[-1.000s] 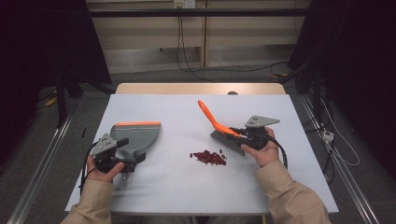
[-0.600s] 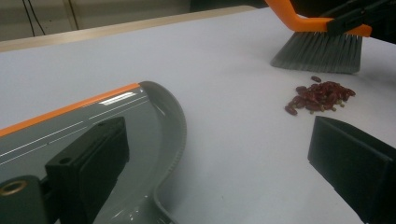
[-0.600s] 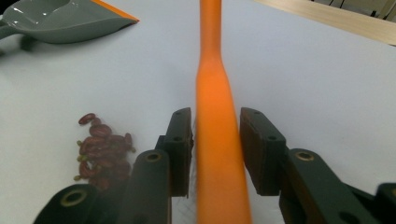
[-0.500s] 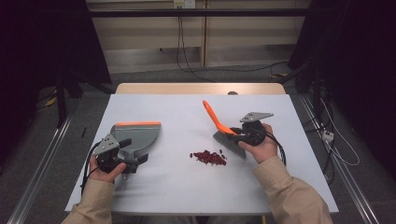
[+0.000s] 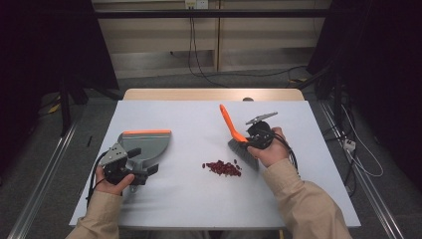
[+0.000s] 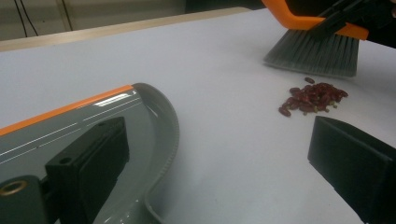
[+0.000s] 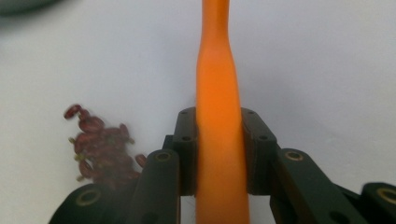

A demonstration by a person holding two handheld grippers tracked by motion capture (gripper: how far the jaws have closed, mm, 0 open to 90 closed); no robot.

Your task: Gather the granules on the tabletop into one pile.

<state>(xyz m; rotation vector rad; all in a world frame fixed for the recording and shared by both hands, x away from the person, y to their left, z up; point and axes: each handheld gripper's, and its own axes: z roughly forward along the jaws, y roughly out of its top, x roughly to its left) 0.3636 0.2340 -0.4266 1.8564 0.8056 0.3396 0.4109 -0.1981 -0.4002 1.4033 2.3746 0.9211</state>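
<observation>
With the right tongs clamped on the brush and the left tongs, whose grip cannot be made out, at the dustpan, the beans lie unswept on the tabletop, well apart from the pan.

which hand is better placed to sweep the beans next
Right. Its tool is shut on the brush, bristles just beside the beans. The left tool is at the dustpan, farther away.

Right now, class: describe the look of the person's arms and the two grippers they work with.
Both forearms wear tan long sleeves. The left gripper and right gripper are black, each topped by a grey three-cornered plate and trailing a black cable. Their jaws are blocky black bars with small screw holes.
</observation>
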